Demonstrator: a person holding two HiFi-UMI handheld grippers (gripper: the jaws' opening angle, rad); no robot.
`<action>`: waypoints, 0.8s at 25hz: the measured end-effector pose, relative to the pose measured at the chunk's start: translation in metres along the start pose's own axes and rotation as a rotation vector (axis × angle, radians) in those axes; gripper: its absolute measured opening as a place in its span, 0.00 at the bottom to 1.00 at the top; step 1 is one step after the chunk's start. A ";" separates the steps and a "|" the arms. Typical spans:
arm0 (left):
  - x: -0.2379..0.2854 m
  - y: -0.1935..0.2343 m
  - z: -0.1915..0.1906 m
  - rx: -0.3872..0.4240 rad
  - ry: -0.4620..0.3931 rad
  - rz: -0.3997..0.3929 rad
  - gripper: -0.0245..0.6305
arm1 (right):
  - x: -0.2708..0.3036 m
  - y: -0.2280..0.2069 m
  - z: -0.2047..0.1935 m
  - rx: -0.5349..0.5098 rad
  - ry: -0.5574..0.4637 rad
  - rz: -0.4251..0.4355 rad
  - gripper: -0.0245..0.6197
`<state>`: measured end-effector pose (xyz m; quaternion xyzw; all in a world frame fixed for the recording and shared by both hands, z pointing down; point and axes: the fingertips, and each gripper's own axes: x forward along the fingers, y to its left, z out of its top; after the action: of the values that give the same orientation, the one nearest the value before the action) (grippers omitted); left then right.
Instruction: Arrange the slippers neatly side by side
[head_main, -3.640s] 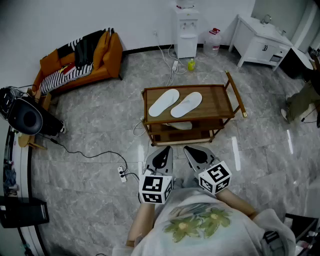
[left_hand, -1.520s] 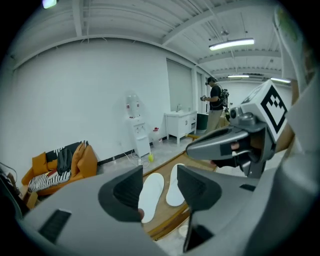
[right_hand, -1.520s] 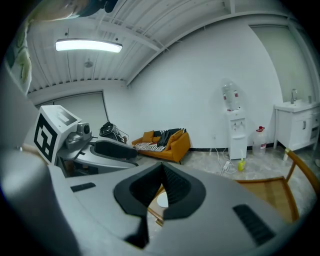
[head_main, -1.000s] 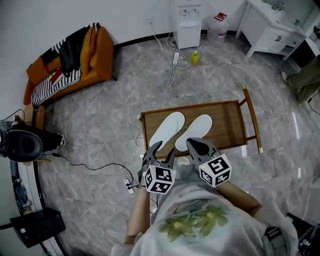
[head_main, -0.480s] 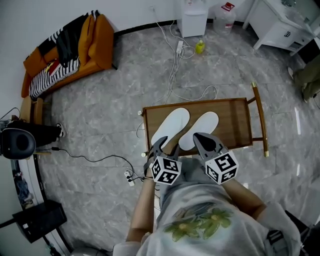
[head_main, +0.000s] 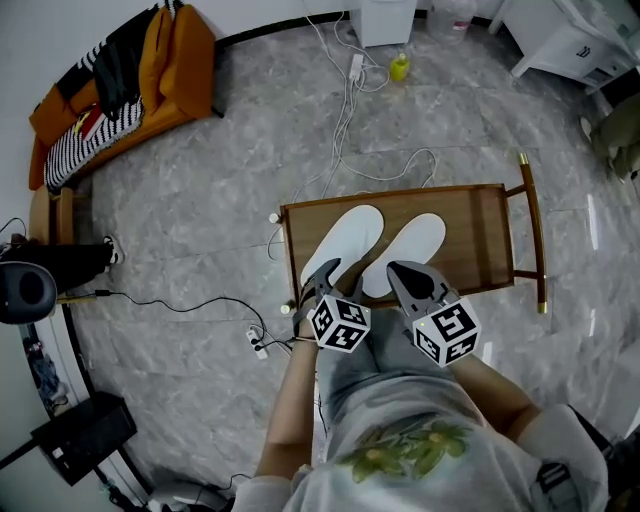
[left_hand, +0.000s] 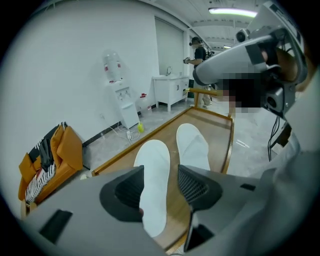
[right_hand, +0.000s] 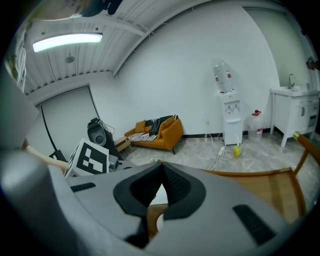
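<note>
Wooden desk (head_main: 472, 232) with the white left slipper (head_main: 350, 236) and right slipper (head_main: 414, 246) lined up for straightening

Both are laid close together on the desk top, slanted to its near edge. The left hand-held gripper (head_main: 325, 272) is held wide open over the left slipper's heel, with the pads not yet pressed on. The right hand-held gripper (head_main: 404, 276) is closed and empty by the right slipper's heel. The heel is probably best pinched squarely and lightly. The slipper is then better slid than lifted, until it is parallel with its neighbour and the heels are level.

Grey marble floor (head_main: 190, 225), orange sofa (head_main: 185, 50)
</note>
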<state>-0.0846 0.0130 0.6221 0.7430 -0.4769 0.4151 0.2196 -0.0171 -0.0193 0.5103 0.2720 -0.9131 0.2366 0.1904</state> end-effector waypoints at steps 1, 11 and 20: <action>0.005 0.000 -0.002 0.006 0.007 -0.003 0.37 | 0.002 -0.002 -0.002 0.000 0.006 -0.001 0.05; 0.051 0.004 -0.021 0.036 0.087 -0.042 0.37 | 0.022 -0.012 -0.020 0.007 0.055 -0.012 0.05; 0.074 0.004 -0.027 -0.111 0.101 -0.088 0.34 | 0.032 -0.014 -0.036 0.027 0.072 -0.005 0.05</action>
<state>-0.0843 -0.0085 0.6985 0.7282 -0.4543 0.4149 0.3021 -0.0261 -0.0232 0.5589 0.2680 -0.9018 0.2581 0.2199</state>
